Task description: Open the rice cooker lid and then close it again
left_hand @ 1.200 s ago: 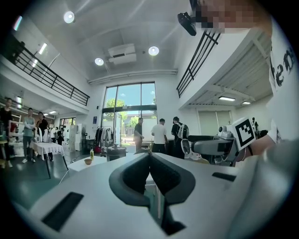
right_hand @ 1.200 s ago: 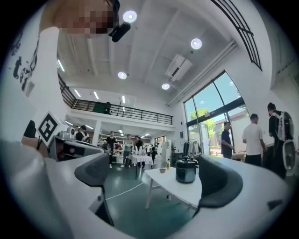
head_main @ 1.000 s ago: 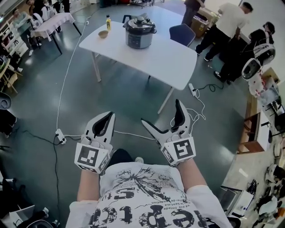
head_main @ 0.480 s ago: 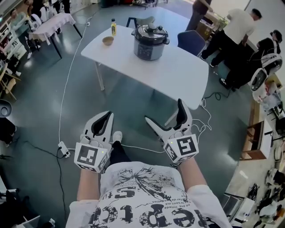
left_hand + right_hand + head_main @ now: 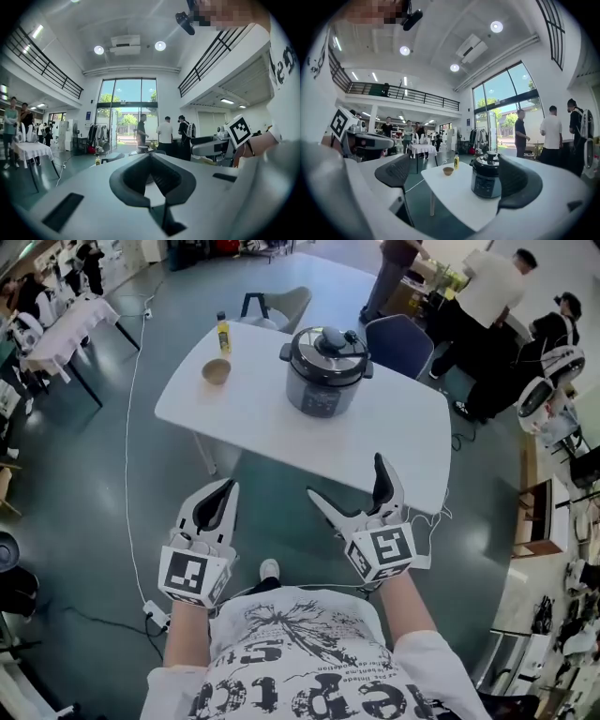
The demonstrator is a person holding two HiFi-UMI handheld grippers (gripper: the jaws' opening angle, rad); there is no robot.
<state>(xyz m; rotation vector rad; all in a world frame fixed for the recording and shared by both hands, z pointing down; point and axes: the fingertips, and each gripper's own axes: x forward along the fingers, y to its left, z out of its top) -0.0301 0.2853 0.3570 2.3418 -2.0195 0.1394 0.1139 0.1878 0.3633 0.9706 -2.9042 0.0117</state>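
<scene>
A dark grey rice cooker (image 5: pixel 323 371) with its lid down stands on the white table (image 5: pixel 394 427) ahead of me. The right gripper view shows the cooker (image 5: pixel 487 180) far off, framed between the jaws. Both grippers hang over the floor short of the table's near edge, well away from the cooker. My left gripper (image 5: pixel 225 488) is shut with nothing in it; in its own view the left gripper (image 5: pixel 151 157) has its jaws meeting. My right gripper (image 5: pixel 349 488) is spread wide and empty, as the right gripper (image 5: pixel 459 177) also shows in its own view.
A small bowl (image 5: pixel 217 370) and a yellow bottle (image 5: pixel 223 334) sit at the table's far left. Chairs (image 5: pixel 398 338) stand behind the table. People (image 5: pixel 487 287) stand at the back right. A cable (image 5: pixel 131 427) and a power strip (image 5: pixel 155 615) lie on the floor at left.
The table and cooker have come nearer in the head view as the person walks up to them. Both grippers keep the same pose.
</scene>
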